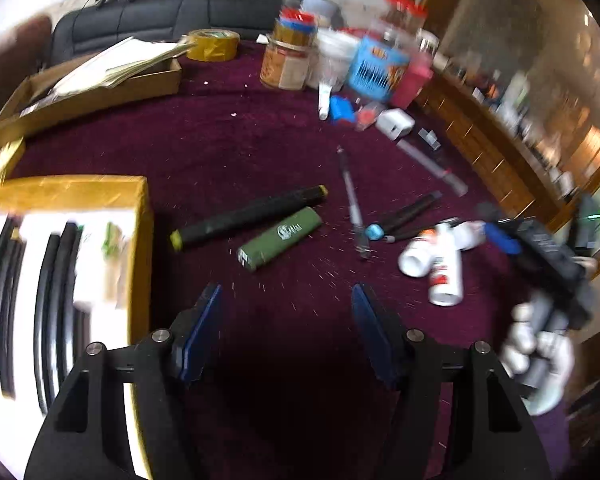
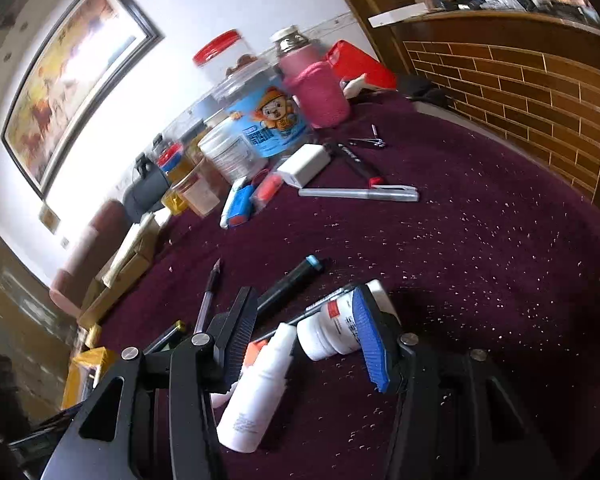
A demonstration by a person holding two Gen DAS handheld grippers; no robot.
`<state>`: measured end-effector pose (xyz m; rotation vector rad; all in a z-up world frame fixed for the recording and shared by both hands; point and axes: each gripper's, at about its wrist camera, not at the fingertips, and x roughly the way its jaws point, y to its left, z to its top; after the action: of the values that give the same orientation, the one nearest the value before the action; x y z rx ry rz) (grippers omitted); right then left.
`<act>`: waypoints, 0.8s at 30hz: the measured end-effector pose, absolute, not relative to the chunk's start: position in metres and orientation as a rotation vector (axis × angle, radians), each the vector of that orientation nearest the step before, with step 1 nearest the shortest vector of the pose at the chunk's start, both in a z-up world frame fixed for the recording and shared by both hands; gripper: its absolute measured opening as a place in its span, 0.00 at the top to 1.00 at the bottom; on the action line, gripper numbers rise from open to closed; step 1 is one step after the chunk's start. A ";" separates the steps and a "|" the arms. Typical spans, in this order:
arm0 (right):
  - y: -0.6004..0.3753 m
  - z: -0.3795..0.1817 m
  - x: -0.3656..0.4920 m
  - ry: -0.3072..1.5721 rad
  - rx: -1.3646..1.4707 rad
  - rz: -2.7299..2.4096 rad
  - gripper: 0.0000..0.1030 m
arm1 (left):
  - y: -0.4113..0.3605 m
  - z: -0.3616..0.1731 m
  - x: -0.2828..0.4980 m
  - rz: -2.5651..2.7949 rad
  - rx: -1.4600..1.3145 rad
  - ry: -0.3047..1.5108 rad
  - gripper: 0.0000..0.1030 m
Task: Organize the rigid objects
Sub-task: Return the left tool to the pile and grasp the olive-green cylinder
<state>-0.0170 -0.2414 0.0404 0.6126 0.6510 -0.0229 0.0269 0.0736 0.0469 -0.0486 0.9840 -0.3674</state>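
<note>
On the purple cloth lie a green lighter-like case [image 1: 278, 239], a black tool with yellow ends [image 1: 248, 217], a pen [image 1: 354, 208] and two white bottles [image 1: 444, 268]. My left gripper [image 1: 286, 300] is open and empty, just short of the green case. A yellow box [image 1: 64, 196] with black pens in it sits at the left. My right gripper [image 2: 306, 332] is open, its jaws on either side of a short white bottle [image 2: 332, 334]; a taller white bottle [image 2: 256, 388] lies beside it. The right gripper also shows in the left wrist view [image 1: 548, 264].
Jars, a blue-labelled tub [image 2: 268, 124], a pink flask [image 2: 316, 84], a white charger [image 2: 304, 164] and a silver marker [image 2: 360, 193] crowd the far side. A cardboard tray with papers [image 1: 88, 92] and a tape roll [image 1: 212, 44] lie at the back left. A wooden cabinet [image 2: 520, 92] borders the right.
</note>
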 end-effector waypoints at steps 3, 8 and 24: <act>-0.245 0.041 -0.018 0.647 0.635 -0.004 0.57 | 0.052 0.028 0.049 -0.332 0.056 1.031 0.37; -0.243 0.041 -0.021 0.638 0.629 0.015 0.57 | 0.032 0.007 0.073 -0.264 0.168 1.022 0.35; -0.248 0.036 -0.027 0.639 0.664 -0.009 0.57 | 0.021 0.012 0.011 -0.376 0.198 1.059 0.83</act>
<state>-0.0267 -0.2482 0.0364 0.6642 0.6393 -0.0095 0.0108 0.0206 0.0123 0.1976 1.0594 -0.3759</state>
